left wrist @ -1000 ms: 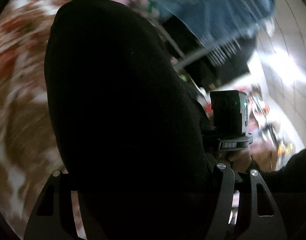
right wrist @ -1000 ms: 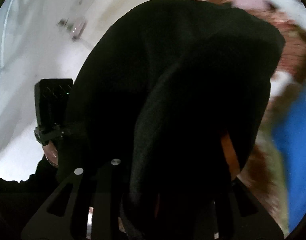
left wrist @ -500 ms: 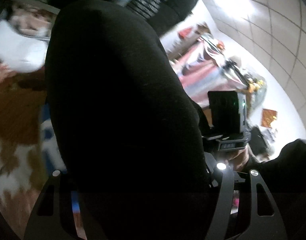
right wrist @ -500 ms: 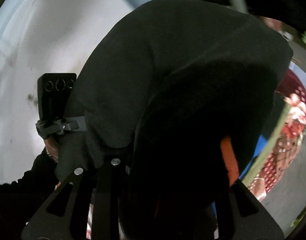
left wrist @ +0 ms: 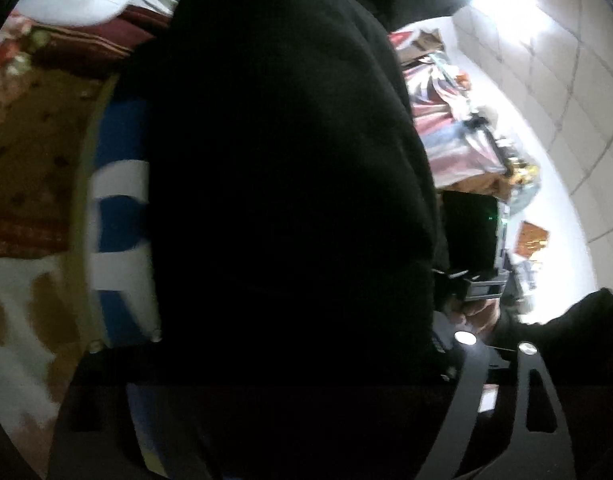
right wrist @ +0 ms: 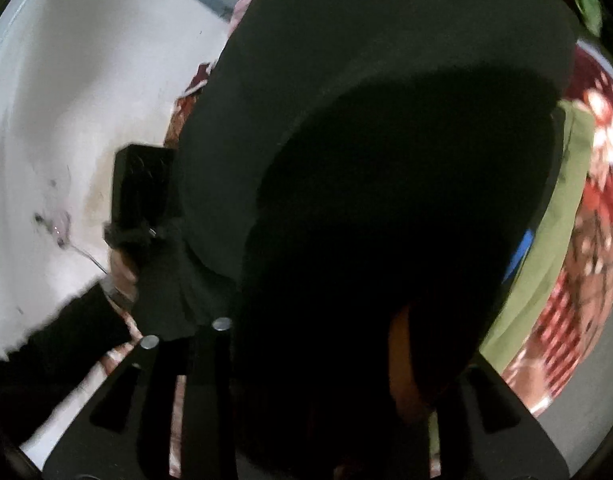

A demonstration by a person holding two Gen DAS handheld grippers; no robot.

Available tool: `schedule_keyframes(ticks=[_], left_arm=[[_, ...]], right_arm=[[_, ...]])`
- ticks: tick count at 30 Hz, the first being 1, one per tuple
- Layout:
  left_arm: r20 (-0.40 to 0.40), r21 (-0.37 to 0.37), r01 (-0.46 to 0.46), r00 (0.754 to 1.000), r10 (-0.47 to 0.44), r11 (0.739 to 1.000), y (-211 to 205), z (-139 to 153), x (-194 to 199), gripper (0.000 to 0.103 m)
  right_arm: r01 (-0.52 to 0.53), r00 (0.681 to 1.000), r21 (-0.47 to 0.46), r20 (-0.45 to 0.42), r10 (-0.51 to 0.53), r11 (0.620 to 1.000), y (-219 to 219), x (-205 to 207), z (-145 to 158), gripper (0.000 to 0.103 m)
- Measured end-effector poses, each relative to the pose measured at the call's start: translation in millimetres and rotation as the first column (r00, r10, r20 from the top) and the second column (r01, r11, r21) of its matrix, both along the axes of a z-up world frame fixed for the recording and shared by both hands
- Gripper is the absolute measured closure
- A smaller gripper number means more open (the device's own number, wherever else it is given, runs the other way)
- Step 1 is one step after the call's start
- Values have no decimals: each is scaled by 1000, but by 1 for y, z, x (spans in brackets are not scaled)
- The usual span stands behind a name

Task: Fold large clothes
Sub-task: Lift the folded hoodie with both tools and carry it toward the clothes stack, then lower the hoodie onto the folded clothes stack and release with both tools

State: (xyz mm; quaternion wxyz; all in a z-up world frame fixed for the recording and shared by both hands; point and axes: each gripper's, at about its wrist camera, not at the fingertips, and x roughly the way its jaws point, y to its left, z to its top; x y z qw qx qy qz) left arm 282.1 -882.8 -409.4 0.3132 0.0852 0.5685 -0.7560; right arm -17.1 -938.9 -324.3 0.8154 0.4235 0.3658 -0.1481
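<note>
A large black garment (left wrist: 282,208) fills most of the left wrist view and hangs between the fingers of my left gripper (left wrist: 290,364), which is shut on it. The same black garment (right wrist: 386,184) fills the right wrist view, draped over my right gripper (right wrist: 318,360), which is shut on it; an orange pad (right wrist: 402,360) shows under the cloth. The right gripper's body (left wrist: 472,236) shows in the left view at right, the left gripper's body (right wrist: 140,192) in the right view at left. Both are held up in the air, close together.
A floral red and brown bedspread (left wrist: 22,152) and a blue and white cloth (left wrist: 118,208) lie to the left. A white wall (right wrist: 66,92), a tiled ceiling (left wrist: 546,60), hanging clothes (left wrist: 446,120) and a green cloth (right wrist: 554,248) surround the garment.
Both grippers have swung upward with the black garment still held. The background has shifted from the bedspread toward the wall, the ceiling and the hanging clothes.
</note>
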Motion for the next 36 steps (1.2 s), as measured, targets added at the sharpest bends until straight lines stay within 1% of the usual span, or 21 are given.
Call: schedule_keyframes(ticks=[1,2,4,6,8,12,13,14,15,17,18,21,23,25,26,28,30,31,32,34,36], left_arm=[[28,1,8,1000,-8,1000,3,0,0,16],[74,3,21,997,-22,1000,3,2,-3,13],[117,11,43,992,-44,999,2,5,-14,10],[172,16,53,984,-55,998,2,13,-25,4],[225,16,50,973,-53,999,3,21,-28,4],[344,-34,-8,939,19,999,28,51,-23,4],[366,-53,-19,930,37,998,34,55,-23,4],[388,-65,-21,921,45,998,27,58,-17,4],[421,-93,-20,905,58,995,25,61,-15,4],[476,-133,-19,876,81,991,24,58,-20,4],[485,-150,-26,869,97,988,23,57,-16,4],[466,-143,-37,879,101,989,20,51,-15,4],[488,-147,-25,868,94,989,25,47,-19,4],[497,-133,-31,863,94,991,27,50,-20,4],[506,-120,-40,858,95,992,28,53,-20,4],[547,-120,-39,831,99,992,30,62,-23,4],[590,-152,-28,799,114,988,32,82,-29,6],[596,-174,-28,793,128,984,33,91,-29,6],[594,-201,-36,790,150,979,34,102,-29,6],[555,-262,-76,804,214,962,31,127,-22,5],[547,-302,-111,793,267,947,18,144,-23,5]], right_arm=[[-19,1000,-4,2,19,1000,-7,0,-4,59],[-30,1000,-14,-9,30,999,-9,1,-6,48],[-69,997,-39,-18,68,997,-10,0,-11,46],[-105,994,-92,-53,100,990,-15,-7,-10,39],[-121,989,-141,-97,108,983,-15,-13,-3,30],[-150,978,-226,-180,110,962,-5,-32,2,21],[-154,975,-237,-193,108,959,6,-20,6,21],[-162,970,-259,-217,106,952,13,-14,9,18],[-169,962,-288,-255,94,943,15,-13,11,10],[-175,953,-333,-295,74,927,8,-25,5,8],[-169,952,-331,-298,67,929,6,-27,-2,5],[-168,951,-322,-301,67,932,1,-26,-24,5],[-168,951,-294,-299,76,941,-1,-31,-29,5],[-175,945,-311,-319,71,934,-2,-43,-24,5],[-175,941,-323,-332,62,930,-2,-46,-18,5],[-160,937,-329,-348,38,931,-1,-54,-5,5],[-152,929,-324,-369,23,934,-5,-66,7,5],[-147,924,-327,-383,11,933,-4,-64,20,5],[-142,919,-337,-394,-3,931,-4,-66,31,5],[-105,919,-372,-391,-53,922,2,-51,53,5],[-33,936,-406,-334,-114,913,-10,-47,83,5]])
